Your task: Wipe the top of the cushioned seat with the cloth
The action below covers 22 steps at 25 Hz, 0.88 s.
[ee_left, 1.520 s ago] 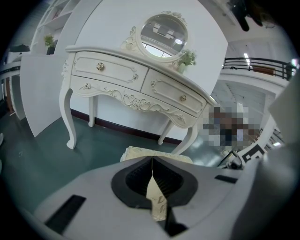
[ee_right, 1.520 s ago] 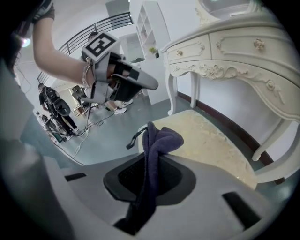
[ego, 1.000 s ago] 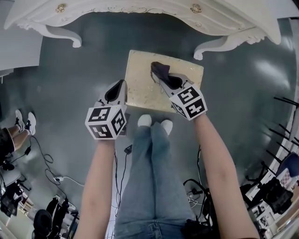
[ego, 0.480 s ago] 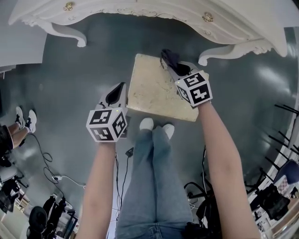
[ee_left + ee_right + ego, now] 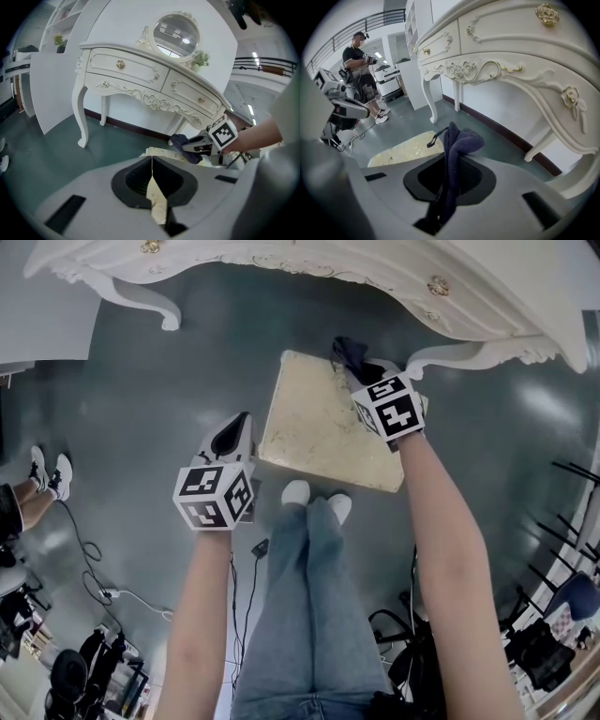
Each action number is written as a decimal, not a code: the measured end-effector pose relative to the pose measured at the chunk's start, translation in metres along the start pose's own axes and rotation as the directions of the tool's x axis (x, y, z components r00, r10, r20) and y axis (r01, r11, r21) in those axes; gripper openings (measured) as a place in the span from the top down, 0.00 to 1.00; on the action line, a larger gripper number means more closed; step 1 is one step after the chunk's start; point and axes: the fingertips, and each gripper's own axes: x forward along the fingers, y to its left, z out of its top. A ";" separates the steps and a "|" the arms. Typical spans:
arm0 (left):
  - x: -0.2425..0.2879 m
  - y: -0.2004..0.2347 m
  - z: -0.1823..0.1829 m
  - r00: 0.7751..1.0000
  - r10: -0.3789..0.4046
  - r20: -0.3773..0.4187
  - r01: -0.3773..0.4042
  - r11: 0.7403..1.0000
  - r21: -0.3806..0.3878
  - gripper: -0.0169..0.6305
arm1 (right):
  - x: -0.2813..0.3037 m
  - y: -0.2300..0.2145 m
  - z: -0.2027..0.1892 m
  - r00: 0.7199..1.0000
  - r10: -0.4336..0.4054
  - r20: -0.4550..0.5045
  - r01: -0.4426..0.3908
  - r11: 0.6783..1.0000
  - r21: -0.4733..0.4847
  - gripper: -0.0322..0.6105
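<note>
Cloth (image 5: 457,140) handling: the dark blue fabric is judged soft, light and limp, since it folds over itself and droops wherever it is unsupported. The right tongs (image 5: 354,369) are pinched on a bunched fold of it, with a rounded wad standing out past the tips and a small hanging loop (image 5: 433,138) beside it. That wad is the working face. A hold well into the bunched middle, as shown, is judged more secure than a hold on a thin edge, which could pull free under drag. In the head view the cloth sits at the far right corner of the cushioned seat (image 5: 319,423), close under the front edge of the white dressing table (image 5: 309,263). Contact with the cushion cannot be confirmed. The seat stands on the grey floor (image 5: 169,399), and its pale, mottled top looks padded, so it is likely to give under pressure. Moderate downward force should suffice. The seat may be light enough to slide on the smooth floor. The left tongs (image 5: 244,418) are pressed together with nothing between them, and they hover just beside the seat's left edge, apart from it.
</note>
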 end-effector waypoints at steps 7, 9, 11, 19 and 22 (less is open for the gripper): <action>0.001 0.007 -0.005 1.000 0.010 -0.003 -0.010 1.000 0.006 0.97 | 0.019 0.010 -0.011 0.997 0.025 -0.071 -0.024 1.000 0.012 0.89; 0.000 0.008 -0.007 1.000 0.011 -0.004 -0.011 1.000 0.004 0.97 | 0.021 0.012 -0.012 0.997 0.033 -0.074 -0.032 0.999 0.016 0.89; 0.000 0.009 -0.007 1.000 0.013 -0.003 -0.013 1.000 0.001 0.97 | 0.022 0.014 -0.012 0.996 0.050 -0.076 -0.048 0.999 0.024 0.89; 0.002 0.006 -0.009 1.000 0.007 0.000 -0.007 1.000 -0.008 0.97 | 0.022 0.026 -0.015 0.987 0.109 -0.117 -0.121 0.988 -0.096 0.89; 0.002 0.002 -0.011 1.000 0.001 -0.001 -0.001 1.000 -0.009 0.97 | 0.021 0.031 -0.018 0.985 0.120 -0.124 -0.139 0.977 -0.159 0.89</action>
